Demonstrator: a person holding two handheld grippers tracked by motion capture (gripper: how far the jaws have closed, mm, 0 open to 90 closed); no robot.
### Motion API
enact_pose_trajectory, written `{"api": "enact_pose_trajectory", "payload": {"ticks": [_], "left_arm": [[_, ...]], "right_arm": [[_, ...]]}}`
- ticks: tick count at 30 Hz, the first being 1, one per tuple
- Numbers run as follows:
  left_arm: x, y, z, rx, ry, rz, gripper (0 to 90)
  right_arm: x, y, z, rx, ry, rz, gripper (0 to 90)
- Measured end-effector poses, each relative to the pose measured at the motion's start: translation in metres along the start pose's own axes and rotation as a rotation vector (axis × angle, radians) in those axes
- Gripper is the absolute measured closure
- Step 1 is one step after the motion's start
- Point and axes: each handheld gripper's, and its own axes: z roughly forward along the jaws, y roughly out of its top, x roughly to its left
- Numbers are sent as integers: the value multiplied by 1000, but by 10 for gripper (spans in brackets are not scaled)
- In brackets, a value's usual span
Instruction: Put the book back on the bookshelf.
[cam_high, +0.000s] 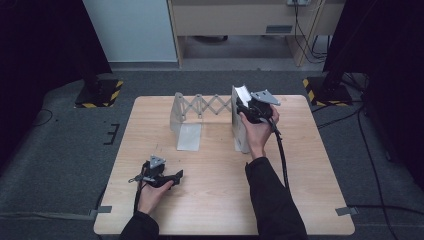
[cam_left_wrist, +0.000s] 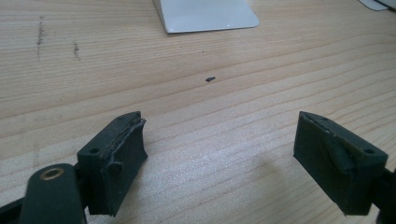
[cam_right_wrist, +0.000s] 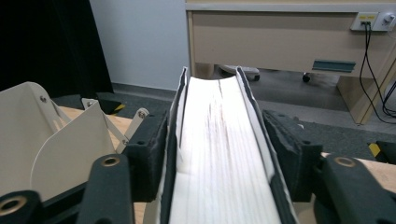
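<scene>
Grey carpet runs all round a pale wooden surface (cam_high: 300, 165), with black curtains to either side, a white panel and a beige desk behind, and two stand bases striped yellow and black at the far corners.

On the surface stands an expandable metal bookend rack (cam_high: 200, 112): an upright end plate at the left with its flat foot lying toward the person, and a scissor lattice stretching right. At the lattice's right end stands a book (cam_high: 239, 122), upright, its page edges facing up.

Right hand (cam_high: 260, 132) up at the book now, and the right tongs (cam_high: 246, 107) are clamped on it from above. In the right gripper view the two black pads sit tight against the covers on either side of the white page block (cam_right_wrist: 219, 154) (the pages curve in a shallow trough between them), with the rack's cream end plate (cam_right_wrist: 28, 135) off to the left.

Left hand (cam_high: 152, 192) rests low on the near-left part of the surface, well apart from the rack. The left tongs (cam_high: 177, 175) lie near the wood, pointing right. The left gripper view has them (cam_left_wrist: 219, 154) spread wide over bare grain, nothing between them, a small dark speck (cam_left_wrist: 210, 79) ahead and the corner of the rack's foot plate (cam_left_wrist: 205, 14) beyond that.
</scene>
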Motion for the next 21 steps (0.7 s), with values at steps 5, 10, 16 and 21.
{"api": "enact_pose_trajectory", "payload": {"ticks": [5,10,16,21], "left_arm": [[-2,0,1,8,5,15,141],[-4,1,2,19,15,41,118],[-7,1,3,37,27,70,94],[-8,0,3,42,33,79,100]], "right_arm": [[-3,1,-14,-6,38,12,386],[-7,-4,-33,21,82,3,350],[-15,-17,-49,9,106,7,339],[-12,-28,-50,51,115,-35,359]]}}
